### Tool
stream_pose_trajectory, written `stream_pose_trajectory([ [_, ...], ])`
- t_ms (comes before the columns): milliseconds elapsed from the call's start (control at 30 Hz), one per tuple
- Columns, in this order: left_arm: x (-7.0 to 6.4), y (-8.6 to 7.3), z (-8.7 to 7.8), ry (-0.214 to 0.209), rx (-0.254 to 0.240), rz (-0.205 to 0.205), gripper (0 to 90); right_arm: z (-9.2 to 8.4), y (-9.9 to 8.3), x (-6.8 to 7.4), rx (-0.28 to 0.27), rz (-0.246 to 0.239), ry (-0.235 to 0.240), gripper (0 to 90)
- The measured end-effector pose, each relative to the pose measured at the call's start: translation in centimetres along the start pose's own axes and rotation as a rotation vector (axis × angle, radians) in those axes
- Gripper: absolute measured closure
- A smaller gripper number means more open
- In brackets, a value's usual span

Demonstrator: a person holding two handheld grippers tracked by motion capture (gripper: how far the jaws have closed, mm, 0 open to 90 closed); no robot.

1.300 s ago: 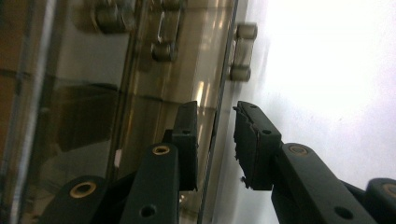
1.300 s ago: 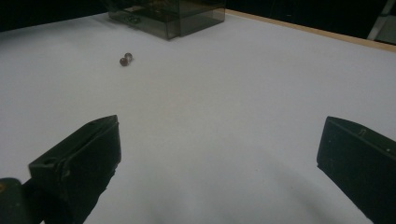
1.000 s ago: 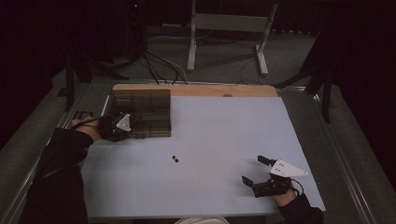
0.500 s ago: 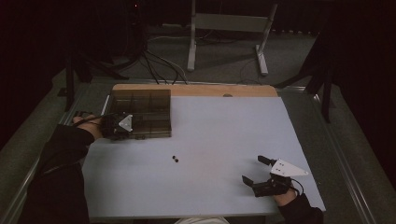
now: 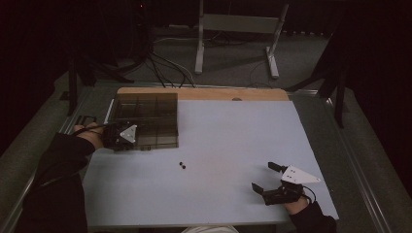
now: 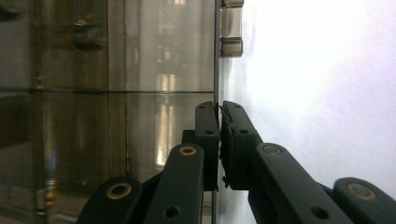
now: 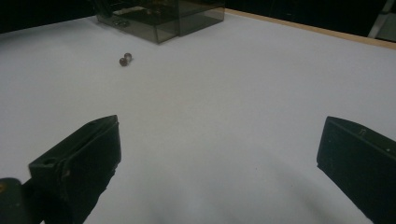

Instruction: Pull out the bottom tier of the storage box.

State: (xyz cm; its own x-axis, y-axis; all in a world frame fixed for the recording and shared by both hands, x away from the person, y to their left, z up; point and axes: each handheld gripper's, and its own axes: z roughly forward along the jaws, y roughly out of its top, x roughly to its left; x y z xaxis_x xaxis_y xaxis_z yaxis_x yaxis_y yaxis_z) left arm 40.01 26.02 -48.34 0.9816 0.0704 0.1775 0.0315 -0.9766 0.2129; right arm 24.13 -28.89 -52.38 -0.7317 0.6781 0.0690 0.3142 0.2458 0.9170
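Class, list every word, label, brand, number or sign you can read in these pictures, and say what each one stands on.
None: no readable text on the smoky compartment box, the white table, the two small beads, the left gripper or the right gripper.

A smoky, see-through compartment box (image 5: 148, 119) sits lid-closed at the table's far-left.

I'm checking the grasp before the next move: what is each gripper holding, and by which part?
The left gripper has its jaws shut on the front edge of the smoky plastic box, at its near-left corner. The right gripper is open and holds nothing.
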Motion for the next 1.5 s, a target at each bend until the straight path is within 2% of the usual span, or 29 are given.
stream_pose_trajectory([
  [300,-1.4,-0.1,-0.4,-0.010,-0.020,0.007,87.6,0.0,0.0,0.0,-0.001,0.001,0.001,0.1],
  [500,-1.9,-0.5,-0.5,-0.026,-0.023,0.027,88.0,0.0,0.0,0.0,0.001,-0.002,-0.001,0.1],
  [667,-2.2,-0.8,-0.6,-0.022,-0.029,0.027,87.9,0.0,0.1,0.0,-0.003,0.001,-0.003,0.1],
  [933,-2.4,-0.7,-0.7,-0.042,-0.024,0.038,88.1,0.0,0.0,0.0,0.001,-0.005,-0.005,0.1],
  [1200,-2.4,-1.0,-0.7,-0.041,-0.033,-0.001,87.8,0.0,0.1,0.1,0.000,-0.007,-0.007,0.1],
  [1333,-2.4,-1.0,-0.7,-0.042,-0.031,-0.001,87.7,0.0,0.0,0.0,0.001,-0.009,-0.008,0.1],
  [1500,-2.3,-1.1,-0.7,-0.057,-0.044,-0.038,87.6,0.0,0.0,0.0,0.003,-0.008,-0.009,0.1],
])
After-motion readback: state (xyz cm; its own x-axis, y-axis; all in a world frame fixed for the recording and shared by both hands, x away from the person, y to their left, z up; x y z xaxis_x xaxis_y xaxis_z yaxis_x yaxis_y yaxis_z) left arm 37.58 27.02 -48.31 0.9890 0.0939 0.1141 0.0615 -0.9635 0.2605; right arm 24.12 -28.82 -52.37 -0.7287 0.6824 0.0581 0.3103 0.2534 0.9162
